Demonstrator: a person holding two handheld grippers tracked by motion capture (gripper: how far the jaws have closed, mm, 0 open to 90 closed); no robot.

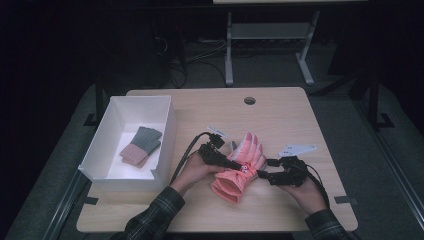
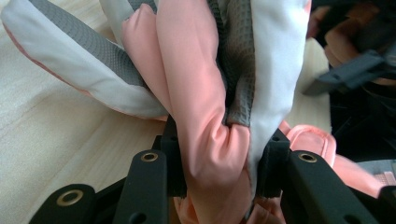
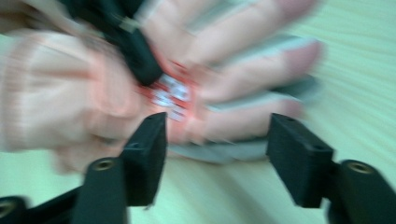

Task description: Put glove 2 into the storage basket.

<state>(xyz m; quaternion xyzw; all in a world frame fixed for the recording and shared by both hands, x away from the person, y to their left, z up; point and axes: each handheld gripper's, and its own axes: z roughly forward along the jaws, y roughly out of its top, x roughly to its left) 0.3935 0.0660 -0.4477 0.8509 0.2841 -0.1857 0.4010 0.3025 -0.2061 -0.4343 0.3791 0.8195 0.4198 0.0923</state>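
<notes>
Between the left gripper's (image 2: 219,177) jaws sits a bunched fold of the pink glove (image 1: 243,166), squeezed tight. Right gripper (image 1: 264,175) is just beside the glove's edge, jaws spread, nothing btwn them. Glove lies mid-table (image 1: 280,107), light wood, w/ a white box (image 1: 165,135) at left holding a small grey-pink glove (image 1: 141,145). Dark room behind. Pink glove is puffy, w/ white & grey fingers.

Two gloves: one pink glove (image 1: 242,167) on the worktop (image 1: 280,115), one grey-and-pink glove (image 1: 141,145) in the single white box (image 1: 167,127). Two claws.
</notes>
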